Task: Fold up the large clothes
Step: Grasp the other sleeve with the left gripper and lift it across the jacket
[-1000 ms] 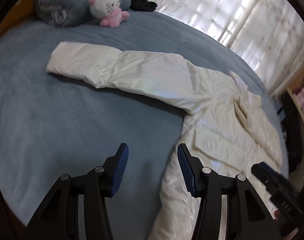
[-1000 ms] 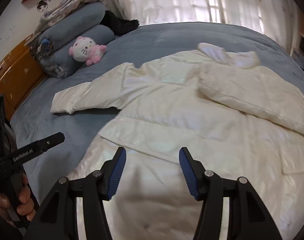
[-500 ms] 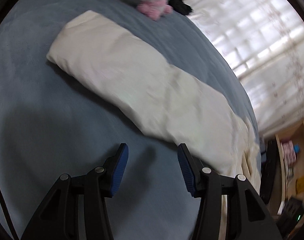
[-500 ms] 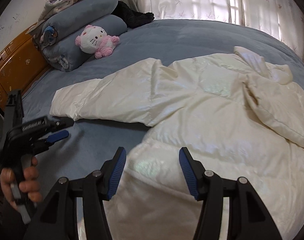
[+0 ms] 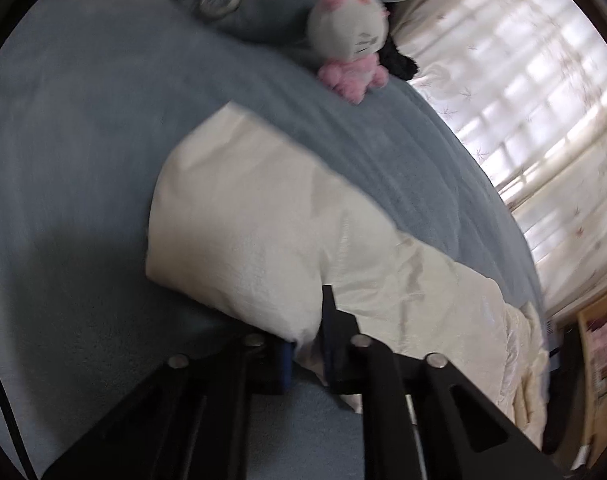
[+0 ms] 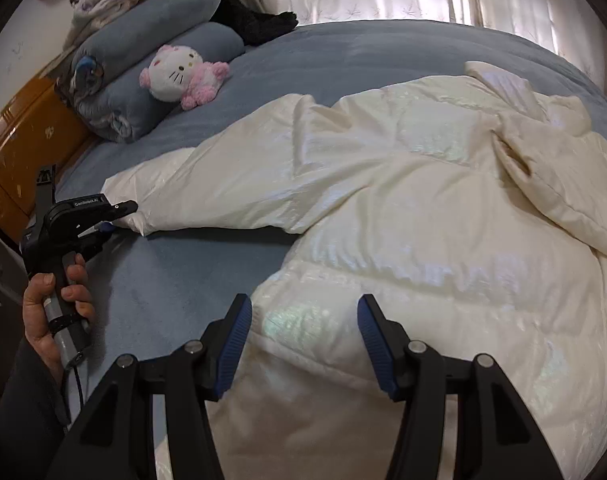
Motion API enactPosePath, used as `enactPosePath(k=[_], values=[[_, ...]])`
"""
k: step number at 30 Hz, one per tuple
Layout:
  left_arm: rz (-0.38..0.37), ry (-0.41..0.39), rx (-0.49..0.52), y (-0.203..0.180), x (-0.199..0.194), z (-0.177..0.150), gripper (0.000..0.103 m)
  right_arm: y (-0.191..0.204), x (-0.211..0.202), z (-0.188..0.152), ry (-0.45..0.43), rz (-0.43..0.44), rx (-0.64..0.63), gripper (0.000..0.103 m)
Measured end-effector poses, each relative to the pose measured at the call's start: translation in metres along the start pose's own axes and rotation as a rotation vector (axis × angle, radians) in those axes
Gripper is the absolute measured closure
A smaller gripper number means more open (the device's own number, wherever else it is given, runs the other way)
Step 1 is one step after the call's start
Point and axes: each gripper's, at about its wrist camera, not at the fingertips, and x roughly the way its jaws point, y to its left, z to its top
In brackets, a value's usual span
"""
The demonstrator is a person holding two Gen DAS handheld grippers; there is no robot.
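Note:
A cream puffer jacket (image 6: 423, 216) lies spread on the blue-grey bed (image 6: 207, 280). Its long sleeve (image 5: 263, 232) stretches out to the left; it also shows in the right wrist view (image 6: 231, 188). My left gripper (image 5: 307, 344) is shut on the sleeve's cuff end, with cream fabric pinched between the jaws. The right wrist view shows it (image 6: 115, 220) at the sleeve tip, held by a hand. My right gripper (image 6: 301, 340) is open and empty, hovering over the jacket's lower hem.
A white and pink plush cat (image 6: 181, 76) leans on rolled blue blankets (image 6: 143, 72) at the head of the bed. A black item (image 6: 255, 22) lies behind them. An orange headboard (image 6: 19, 148) stands at left. Curtains (image 5: 535, 112) cover the window. Shelves (image 5: 599, 360) stand beside the bed.
My left gripper moved forward to the sleeve's cuff and closed on it. My right gripper stayed open and drifted slightly left over the hem.

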Motion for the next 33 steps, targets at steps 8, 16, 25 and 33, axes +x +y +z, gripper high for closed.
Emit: enactPosePath(k=[8,16,25,33], values=[[-0.027,-0.169,0.269,-0.129,-0.076,0.0,0.098,-0.042,-0.053,-0.008,-0.08,0.02,0.079,0.048],[-0.202,-0.187,0.56,-0.299,-0.117,-0.069,0.098,-0.113,-0.108,-0.025,-0.172,0.003,0.218,0.048],[-0.235,0.09,0.834,-0.419,-0.035,-0.225,0.095,-0.202,-0.146,-0.056,-0.228,-0.035,0.415,0.048],[-0.137,0.323,0.898,-0.409,0.026,-0.296,0.079,-0.236,-0.154,-0.068,-0.228,-0.053,0.47,0.047]])
